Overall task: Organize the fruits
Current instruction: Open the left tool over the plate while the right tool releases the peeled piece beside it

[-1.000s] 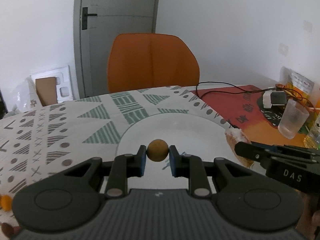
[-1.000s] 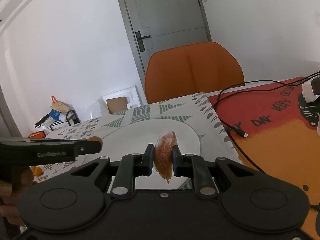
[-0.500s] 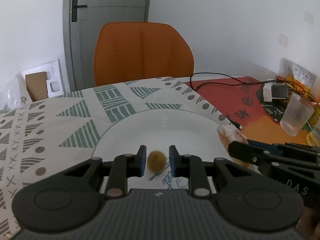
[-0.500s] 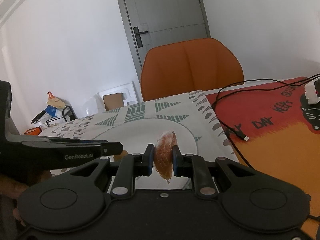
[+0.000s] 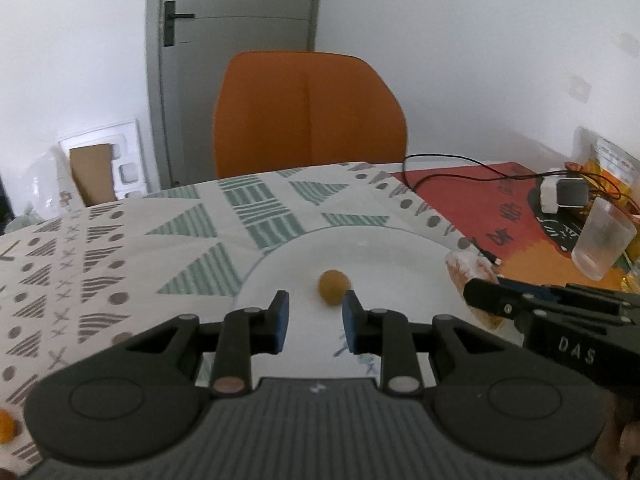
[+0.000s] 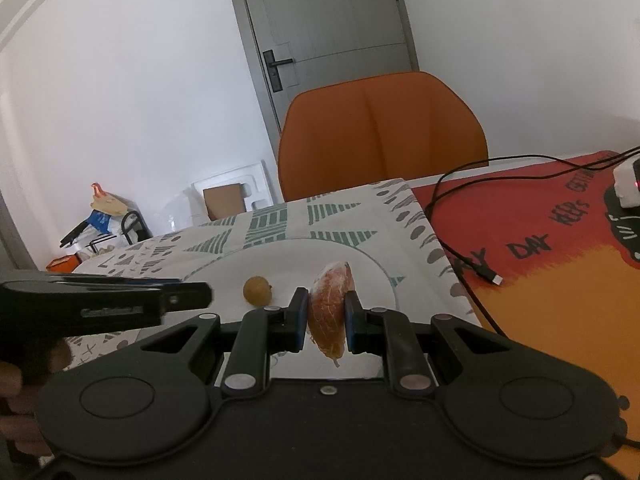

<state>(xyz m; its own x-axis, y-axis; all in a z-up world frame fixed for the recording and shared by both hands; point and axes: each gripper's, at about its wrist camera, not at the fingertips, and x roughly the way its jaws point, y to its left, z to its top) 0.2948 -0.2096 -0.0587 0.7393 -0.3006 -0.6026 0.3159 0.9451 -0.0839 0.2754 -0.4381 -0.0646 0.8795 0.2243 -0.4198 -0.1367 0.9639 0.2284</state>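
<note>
One white plate (image 5: 400, 248) held one small round brown fruit (image 5: 334, 287) at frame centre. The left gripper (image 5: 313, 316) had just been opening, its jaws standing narrowly clear of that fruit. The right gripper (image 6: 326, 316) clamped one orange segment (image 6: 330, 312), long axis upright, tip pointing down.

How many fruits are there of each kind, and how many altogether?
Small round yellow-brown fruit on the white plate: 1
Peeled orange segment in the right gripper: 1
Small orange fruit at the table edge: 1
Total: 3
</note>
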